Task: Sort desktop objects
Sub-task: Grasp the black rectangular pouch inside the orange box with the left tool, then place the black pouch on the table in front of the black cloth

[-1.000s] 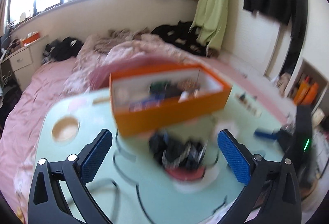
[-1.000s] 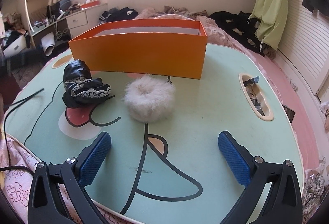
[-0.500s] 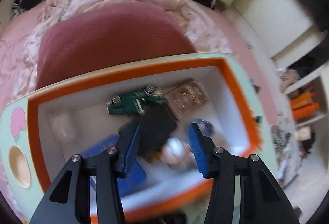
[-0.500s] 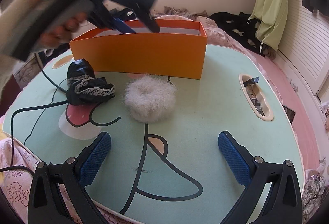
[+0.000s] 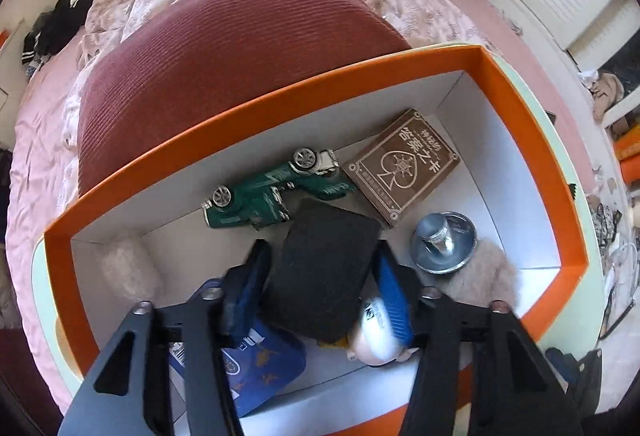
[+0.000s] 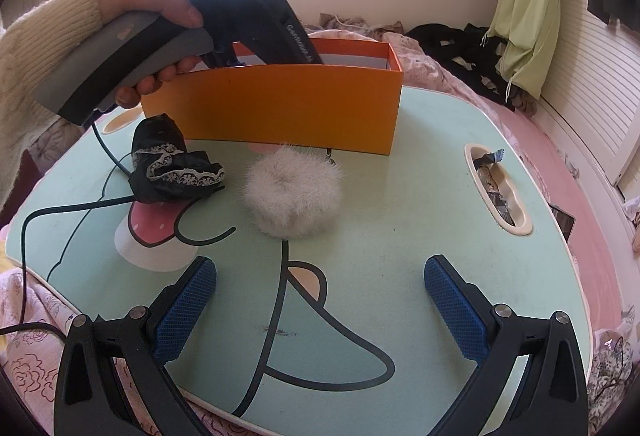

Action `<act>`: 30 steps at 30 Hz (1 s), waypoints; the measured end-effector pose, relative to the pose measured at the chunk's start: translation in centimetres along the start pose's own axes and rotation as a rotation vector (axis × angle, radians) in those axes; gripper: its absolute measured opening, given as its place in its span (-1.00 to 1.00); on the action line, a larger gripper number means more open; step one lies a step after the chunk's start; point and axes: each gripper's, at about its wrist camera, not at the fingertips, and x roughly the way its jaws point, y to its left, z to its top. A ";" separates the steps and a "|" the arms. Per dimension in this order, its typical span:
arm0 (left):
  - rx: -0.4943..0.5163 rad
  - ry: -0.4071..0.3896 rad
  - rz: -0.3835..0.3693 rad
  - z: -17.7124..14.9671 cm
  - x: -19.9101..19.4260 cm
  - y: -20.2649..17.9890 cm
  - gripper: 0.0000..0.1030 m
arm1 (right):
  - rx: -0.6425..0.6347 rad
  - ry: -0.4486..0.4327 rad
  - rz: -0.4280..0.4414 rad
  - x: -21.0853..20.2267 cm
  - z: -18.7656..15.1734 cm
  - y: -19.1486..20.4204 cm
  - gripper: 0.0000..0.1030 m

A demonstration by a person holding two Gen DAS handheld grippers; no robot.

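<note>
A black pad [image 5: 324,276] is held between the left tongs [image 5: 320,288] inside the orange box [image 5: 532,164], at 6 o'clock from the green toy car [image 5: 272,192]. The right tongs [image 6: 320,300] are spread wide above the worktop [image 6: 400,236], with the fluffy ring [image 6: 294,192] at 12 o'clock.

The orange box [image 5: 532,140] looks like smooth matt card, white inside, and in it a glossy green toy car [image 5: 272,188] lies by a shiny metal disc [image 5: 444,242] and a matt black foam-like pad [image 5: 324,268]. On the smooth mint tabletop [image 6: 400,204] sit a fluffy white fur scrunchie [image 6: 294,192] and sheeny black cloth with lace trim [image 6: 172,168]. The gripper pads [image 6: 184,312] are blue, finely textured rubber.
</note>
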 end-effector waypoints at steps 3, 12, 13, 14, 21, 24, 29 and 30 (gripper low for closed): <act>-0.011 -0.032 -0.032 -0.4 -1.0 0.2 -0.22 | 0.000 0.000 -0.001 0.0 0.0 0.1 1.00; -0.027 -0.253 -0.181 -2.1 -7.8 1.1 -0.22 | 0.000 -0.001 -0.003 0.0 0.0 0.1 1.00; -0.035 -0.303 -0.213 -3.0 -9.5 1.3 -0.22 | 0.000 -0.001 -0.003 0.0 0.0 0.1 1.00; -0.037 -0.352 -0.217 -3.6 -10.8 1.5 -0.22 | 0.000 -0.001 -0.003 0.0 0.0 0.1 1.00; -0.009 -0.484 -0.196 -12.5 -13.8 2.2 -0.22 | 0.000 -0.001 -0.005 0.1 0.0 0.1 1.00; -0.096 -0.476 -0.164 -15.6 -12.2 4.4 -0.22 | 0.000 -0.001 -0.005 0.1 0.0 0.0 1.00; -0.142 -0.428 -0.054 -18.9 -8.5 5.0 -0.22 | 0.001 -0.001 -0.007 0.1 0.0 0.1 1.00; -0.140 -0.410 -0.054 -19.1 -7.8 4.7 -0.22 | 0.001 -0.001 -0.006 0.1 0.0 0.0 1.00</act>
